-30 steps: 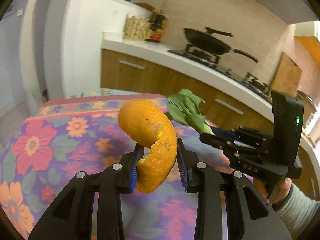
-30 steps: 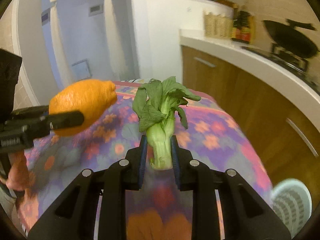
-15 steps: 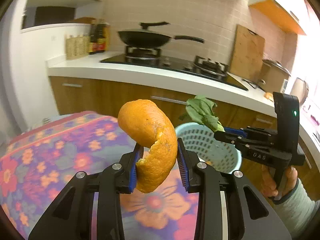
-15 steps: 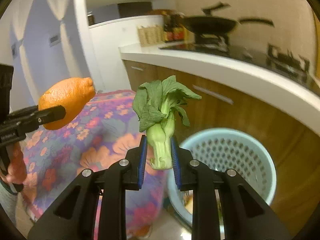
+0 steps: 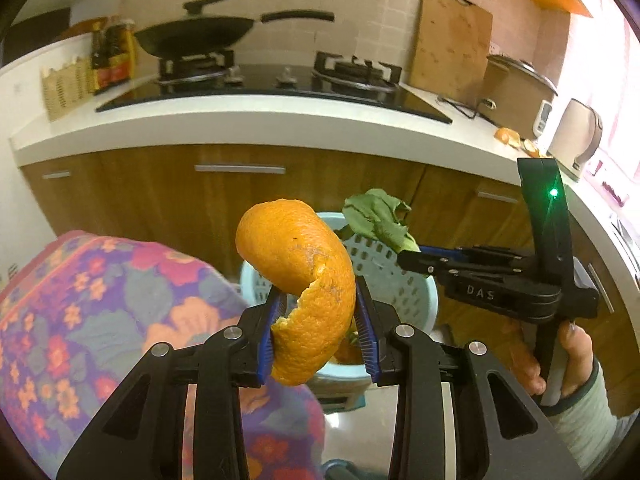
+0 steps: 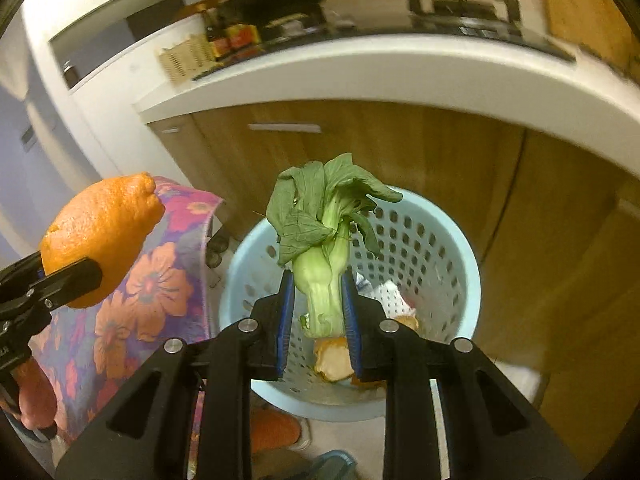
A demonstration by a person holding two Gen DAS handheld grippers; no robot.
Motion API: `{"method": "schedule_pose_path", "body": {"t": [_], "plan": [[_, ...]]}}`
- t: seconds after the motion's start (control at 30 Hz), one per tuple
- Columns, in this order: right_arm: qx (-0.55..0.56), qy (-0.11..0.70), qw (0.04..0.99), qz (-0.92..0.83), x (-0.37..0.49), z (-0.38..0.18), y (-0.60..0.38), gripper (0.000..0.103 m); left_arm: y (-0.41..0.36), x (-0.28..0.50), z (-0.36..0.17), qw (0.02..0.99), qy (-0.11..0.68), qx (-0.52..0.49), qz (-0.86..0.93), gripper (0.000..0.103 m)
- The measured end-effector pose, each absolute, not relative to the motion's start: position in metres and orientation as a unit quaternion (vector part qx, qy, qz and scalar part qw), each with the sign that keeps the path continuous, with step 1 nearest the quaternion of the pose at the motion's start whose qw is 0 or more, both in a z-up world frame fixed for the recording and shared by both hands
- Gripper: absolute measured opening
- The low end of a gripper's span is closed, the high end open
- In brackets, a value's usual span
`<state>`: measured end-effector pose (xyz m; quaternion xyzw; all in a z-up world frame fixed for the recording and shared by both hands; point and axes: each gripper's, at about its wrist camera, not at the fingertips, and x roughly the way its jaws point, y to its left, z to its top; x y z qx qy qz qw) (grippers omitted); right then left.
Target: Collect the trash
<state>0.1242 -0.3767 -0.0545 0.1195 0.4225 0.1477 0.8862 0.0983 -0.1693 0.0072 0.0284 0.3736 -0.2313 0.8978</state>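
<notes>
My left gripper (image 5: 320, 320) is shut on a curled piece of orange peel (image 5: 304, 280), held in the air beside the flowered table. That peel (image 6: 100, 236) also shows at the left of the right wrist view. My right gripper (image 6: 318, 300) is shut on the pale stalk of a small bok choy (image 6: 320, 240), leaves up, above the mouth of a light blue perforated trash basket (image 6: 420, 240). The basket (image 5: 384, 280) stands on the floor in front of the wooden cabinets, with peel scraps and white paper at its bottom. The right gripper (image 5: 412, 258) with its greens (image 5: 376, 216) reaches in from the right.
A table with a flowered cloth (image 5: 100, 300) sits left of the basket. Behind runs a white counter (image 5: 280, 120) with a gas hob, a black wok (image 5: 196, 36), bottles, a cutting board, a rice cooker and a kettle. A hand (image 5: 560, 360) holds the right gripper.
Both grippers have swung from over the flowered table towards the counter, each keeping its load. The blue basket, at first barely in view, now lies right under the bok choy.
</notes>
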Motion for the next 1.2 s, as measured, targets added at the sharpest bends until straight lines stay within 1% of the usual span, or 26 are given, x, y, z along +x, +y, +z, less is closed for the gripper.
{"method": "schedule_pose_path", "body": {"t": [0.3,0.37,0.4,0.43,0.5,0.6,0.67,0.7,0.73,1.0,1.1,1.2], "plan": [[0.188,0.461,0.858,0.128,0.141,-0.082,-0.401,0.022,-0.204,0.128,-0.004,0.888,0.394,0.028,-0.237,0.037],[0.184,0.475,0.851,0.126,0.143,-0.091,-0.401,0.026,-0.211,0.134,-0.008,0.887,0.398,0.026,-0.233,0.040],[0.183,0.478,0.849,0.126,0.144,-0.092,-0.399,0.027,-0.214,0.137,-0.010,0.887,0.400,0.028,-0.231,0.044],[0.182,0.479,0.849,0.127,0.145,-0.093,-0.399,0.026,-0.218,0.139,-0.012,0.887,0.401,0.033,-0.226,0.052],[0.182,0.478,0.850,0.127,0.144,-0.092,-0.400,0.026,-0.223,0.143,-0.018,0.890,0.401,0.042,-0.213,0.060],[0.185,0.473,0.852,0.126,0.143,-0.087,-0.403,0.028,-0.219,0.146,-0.026,0.883,0.414,0.035,-0.217,0.060],[0.181,0.466,0.858,0.124,0.141,-0.081,-0.404,0.035,-0.212,0.143,-0.027,0.884,0.413,0.033,-0.216,0.060],[0.179,0.463,0.860,0.122,0.141,-0.080,-0.404,0.049,-0.207,0.141,-0.026,0.885,0.412,0.032,-0.216,0.060],[0.178,0.457,0.863,0.120,0.139,-0.076,-0.403,0.055,-0.202,0.140,-0.025,0.885,0.411,0.031,-0.217,0.061],[0.141,0.419,0.888,0.127,0.128,-0.036,-0.375,0.055,-0.151,0.114,0.000,0.908,0.366,0.003,-0.204,0.071],[0.109,0.401,0.901,0.124,0.116,-0.016,-0.355,0.055,-0.133,0.099,0.013,0.918,0.341,0.000,-0.202,0.075],[0.087,0.386,0.911,0.112,0.101,-0.007,-0.342,0.058,-0.116,0.080,0.022,0.929,0.315,0.014,-0.196,0.079]]}}
